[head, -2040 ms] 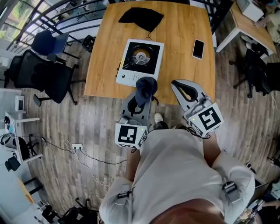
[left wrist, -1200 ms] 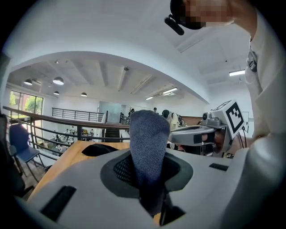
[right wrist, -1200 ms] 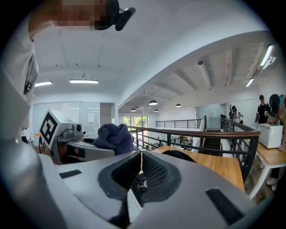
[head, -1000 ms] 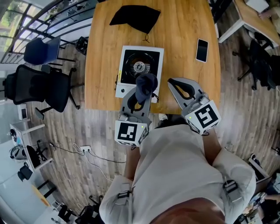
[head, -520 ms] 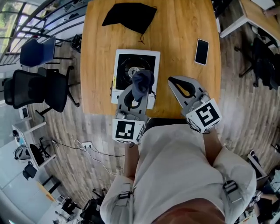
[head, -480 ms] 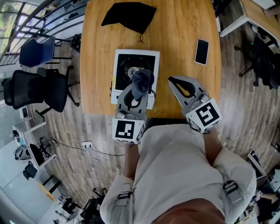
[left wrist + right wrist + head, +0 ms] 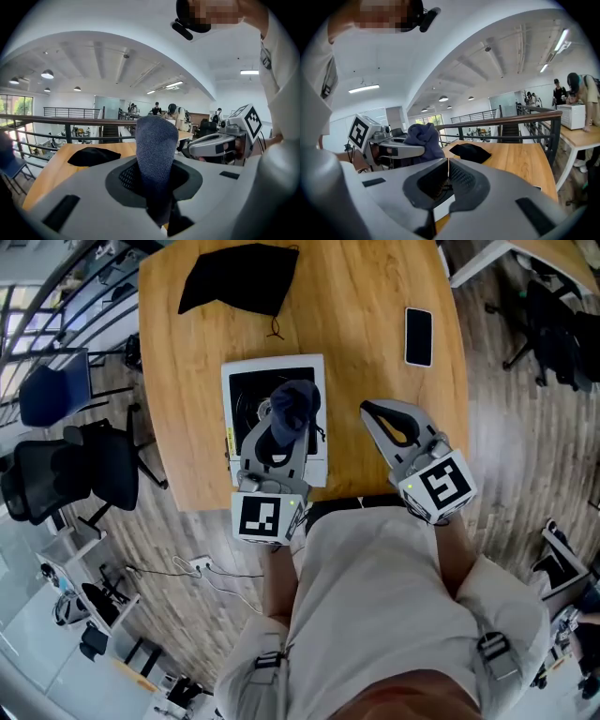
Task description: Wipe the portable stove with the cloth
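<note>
The portable stove, white with a black top, lies near the front edge of the wooden table. My left gripper is over the stove's middle, shut on a bunched blue cloth. In the left gripper view that cloth stands up out of the closed jaws. My right gripper hangs over the table just right of the stove, shut with nothing in it; in its own view the right gripper shows its jaws pressed together. The burner is hidden under the cloth.
A black fabric bag lies at the table's far left. A phone lies at the far right. Office chairs stand left of the table. My body is against the front edge.
My left gripper has carried the blue cloth forward from the table's front edge to over the stove's middle. The right gripper has stayed shut beside the stove.
</note>
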A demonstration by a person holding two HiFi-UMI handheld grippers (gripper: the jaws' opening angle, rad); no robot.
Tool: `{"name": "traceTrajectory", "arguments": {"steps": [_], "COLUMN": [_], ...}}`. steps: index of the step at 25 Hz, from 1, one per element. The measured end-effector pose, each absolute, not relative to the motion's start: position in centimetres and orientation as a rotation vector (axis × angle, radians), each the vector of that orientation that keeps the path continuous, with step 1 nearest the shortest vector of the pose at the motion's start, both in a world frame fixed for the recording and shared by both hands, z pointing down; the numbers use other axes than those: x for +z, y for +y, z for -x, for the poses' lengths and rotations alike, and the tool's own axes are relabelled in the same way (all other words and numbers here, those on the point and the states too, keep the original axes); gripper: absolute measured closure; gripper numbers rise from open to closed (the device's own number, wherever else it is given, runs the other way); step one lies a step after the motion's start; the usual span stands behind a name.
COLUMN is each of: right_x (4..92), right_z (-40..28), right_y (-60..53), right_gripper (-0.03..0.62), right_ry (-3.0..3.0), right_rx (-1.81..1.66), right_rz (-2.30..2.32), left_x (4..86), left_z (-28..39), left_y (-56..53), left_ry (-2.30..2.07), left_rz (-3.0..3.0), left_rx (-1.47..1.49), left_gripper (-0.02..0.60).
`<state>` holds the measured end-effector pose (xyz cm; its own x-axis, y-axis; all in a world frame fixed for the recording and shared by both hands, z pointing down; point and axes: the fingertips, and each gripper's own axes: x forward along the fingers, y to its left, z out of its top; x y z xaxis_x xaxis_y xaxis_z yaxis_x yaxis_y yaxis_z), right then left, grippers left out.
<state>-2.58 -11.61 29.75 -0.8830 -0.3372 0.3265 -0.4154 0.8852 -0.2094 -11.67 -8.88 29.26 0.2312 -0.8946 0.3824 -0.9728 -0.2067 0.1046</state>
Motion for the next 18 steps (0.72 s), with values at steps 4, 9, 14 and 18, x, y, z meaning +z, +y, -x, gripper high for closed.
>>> {"name": "traceTrajectory", "arguments": {"steps": [4,9,14,18], "right_x": [30.7,32.5,34.4,35.6], "right_z": [3.0,3.9,4.7,5.4], "right_y": [-12.5,-12.7,-12.8,-13.4], "right_gripper": [0.572,0.572,0.572,0.572], "right_ry": [-2.736,-2.691,-2.65,-2.635], "right_rx": [0.431,0.484,0.541,0.569], "right_rz": [-0.654,-0.708,-0.741,-0.776], "left_x": [30.7,32.8,34.6,36.0], "left_z": [12.1,13.1,13.7,14.0], "left_y": [-10.4,-11.9,-13.4,-14.5], "left_ry": [-1.649,-1.548,-1.46,-1.403], "left_rz": [-2.229,-2.282,-2.315,-2.333], "left_rx": [0.359,0.418,0.455,0.469], "left_gripper": [0.488,0.488,0.488,0.488]}}
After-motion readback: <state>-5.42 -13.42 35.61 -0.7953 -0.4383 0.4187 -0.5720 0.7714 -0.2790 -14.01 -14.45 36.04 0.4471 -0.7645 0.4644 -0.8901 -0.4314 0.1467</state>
